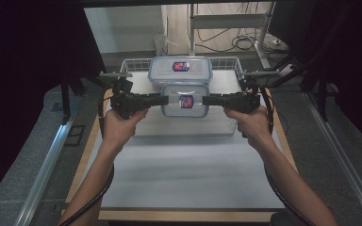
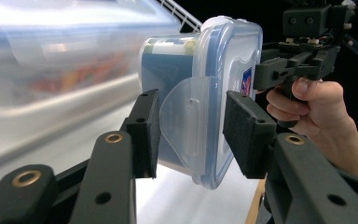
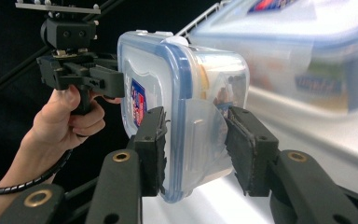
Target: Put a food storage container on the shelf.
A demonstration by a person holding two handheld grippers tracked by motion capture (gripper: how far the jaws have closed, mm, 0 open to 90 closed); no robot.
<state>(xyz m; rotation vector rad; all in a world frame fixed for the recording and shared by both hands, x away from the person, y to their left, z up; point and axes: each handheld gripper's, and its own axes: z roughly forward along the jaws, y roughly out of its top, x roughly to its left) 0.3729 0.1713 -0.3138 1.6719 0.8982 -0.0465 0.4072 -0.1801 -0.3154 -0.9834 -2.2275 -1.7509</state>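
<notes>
— Evidently, a small clear container [image 1: 185, 100] with a blue-rimmed lid is held up between the two grippers. How is it gripped?

— By its end latches. In the left gripper view the fingers [image 2: 142, 133] of the left gripper [image 1: 162, 99] are seen closed partway on the container's [image 2: 200, 93] latch flap, one pad on the lid side and one on the base side. Whether both pads press fully on the plastic cannot be made out there; a thin gap seems to be left at the lid-side pad.

— And the other end?

— The same is seen in the right gripper view: the right gripper's [image 1: 206, 100] fingers [image 3: 151, 149] are clamped across the container's [image 3: 182, 93] lid rim and latch, the jaws roughly half open around it.

— Where is the container, relative to the larger box?

— Just in front of the large lidded container [image 1: 180, 69], which sits in a wire basket [image 1: 133, 63], and partly overlapping it in the high view. Below the small container, a pale tray [image 1: 184, 126] lies on the bench [image 1: 184, 174].

— What stays unclear?

— The contents are blurred behind the plastic; the red-and-blue label [image 1: 186, 100] cannot be read. The large container [image 2: 51, 56] is smeared out of focus in both gripper views, and its far side is cut off.
</notes>
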